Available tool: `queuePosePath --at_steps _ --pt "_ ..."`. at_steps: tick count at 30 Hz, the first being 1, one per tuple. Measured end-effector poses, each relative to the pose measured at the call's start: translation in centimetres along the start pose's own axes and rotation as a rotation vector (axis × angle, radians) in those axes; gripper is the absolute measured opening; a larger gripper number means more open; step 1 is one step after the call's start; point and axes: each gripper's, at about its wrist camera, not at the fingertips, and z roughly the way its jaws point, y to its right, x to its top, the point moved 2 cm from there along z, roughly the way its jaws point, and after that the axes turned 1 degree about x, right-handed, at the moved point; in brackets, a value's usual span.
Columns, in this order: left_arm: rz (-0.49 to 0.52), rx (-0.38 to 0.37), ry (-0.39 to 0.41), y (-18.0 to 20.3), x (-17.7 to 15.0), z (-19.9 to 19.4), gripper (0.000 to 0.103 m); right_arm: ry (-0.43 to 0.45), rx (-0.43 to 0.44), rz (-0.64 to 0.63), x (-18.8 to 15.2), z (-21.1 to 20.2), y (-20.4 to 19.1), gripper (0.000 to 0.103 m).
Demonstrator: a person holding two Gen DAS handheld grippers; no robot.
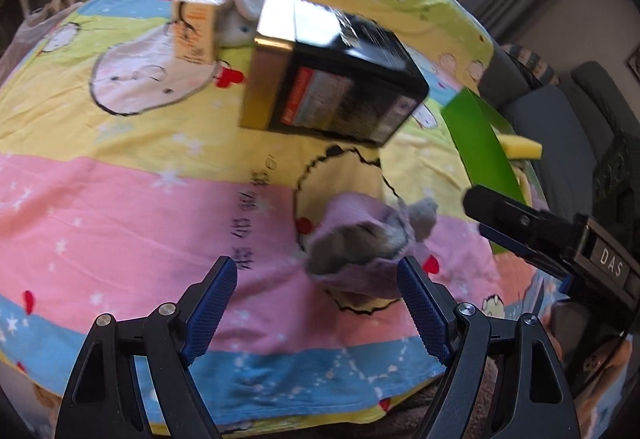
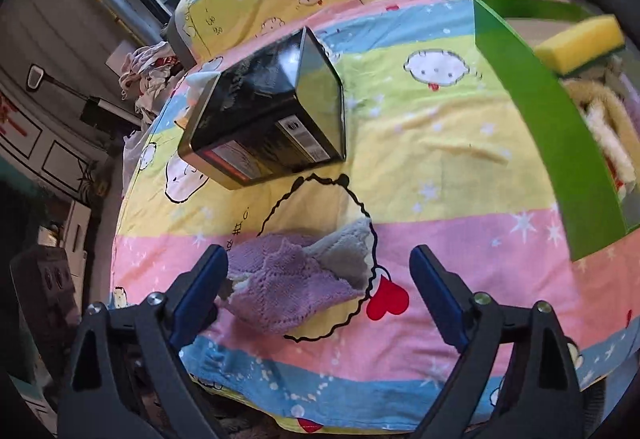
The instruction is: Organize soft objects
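A purple and grey knitted cloth (image 1: 360, 243) lies crumpled on the cartoon bedsheet (image 1: 120, 179); in the right wrist view the cloth (image 2: 292, 275) lies just ahead of the fingers. My left gripper (image 1: 316, 279) is open and empty, with the cloth just beyond its right finger. My right gripper (image 2: 318, 267) is open and empty, its left finger beside the cloth; it also shows in the left wrist view (image 1: 540, 231). A green bin (image 2: 532, 111) at the right holds a yellow sponge (image 2: 580, 43) and plush items. A white plush toy (image 1: 240, 11) lies far back.
A black and gold tin box (image 1: 328, 75) stands mid-bed, also in the right wrist view (image 2: 272, 111). An orange carton (image 1: 196, 31) stands beside the plush toy. A clothes pile (image 2: 152, 75) lies past the bed's far left edge. Windows and curtains are behind.
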Motion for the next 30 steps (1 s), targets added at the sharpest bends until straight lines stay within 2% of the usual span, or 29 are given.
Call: queuePosePath --at_steps 4,6,8,9,11,13,15,17,18,20,22,25,30 --pt "0.010 -0.024 -0.045 1.1 -0.2 2.2 0.082 -0.047 0.058 0.012 -0.5 1.9 0.1 0.092" --pt "0.005 -0.044 -0.059 1.4 -0.1 3.1 0.082 -0.065 0.050 -0.002 -0.4 3.3 0.0 0.092" --pt "0.003 -0.055 -0.062 1.6 0.0 3.8 0.067 -0.086 0.038 -0.017 -0.3 4.5 0.0 0.090" --pt "0.000 -0.045 -0.063 1.6 0.0 4.1 0.065 -0.112 0.050 -0.015 -0.4 5.5 0.0 0.087" --pt "0.012 -0.029 -0.050 1.8 0.2 4.5 0.054 -0.150 0.110 0.016 -0.8 6.5 -0.1 0.079" --pt "0.024 -0.022 -0.045 2.0 0.4 4.6 0.049 -0.135 0.115 0.009 -1.0 6.6 -0.4 0.077" --pt "0.044 -0.020 -0.042 2.2 0.6 4.6 0.043 -0.125 0.104 -0.019 -1.2 6.6 -1.0 0.062" --pt "0.065 -0.007 -0.036 2.5 0.7 4.6 0.038 -0.129 0.132 -0.003 -1.3 6.7 -1.1 0.054" --pt "0.080 0.002 -0.033 2.7 0.7 4.6 0.037 -0.129 0.143 -0.003 -1.3 6.7 -1.2 0.045" --pt "0.102 0.018 -0.026 3.1 0.7 4.5 0.033 -0.138 0.189 0.003 -1.3 6.8 -1.4 0.041" --pt "0.128 0.012 -0.020 3.7 0.9 4.1 0.029 -0.126 0.200 0.008 -1.3 6.5 -1.2 0.038" --pt "0.176 -0.002 0.009 5.4 1.4 3.2 0.029 -0.073 0.211 0.013 -1.0 4.7 -1.0 0.037" --pt "0.299 -0.064 0.079 10.3 2.7 1.4 0.029 0.074 0.187 0.028 0.5 -0.5 0.2 0.037"
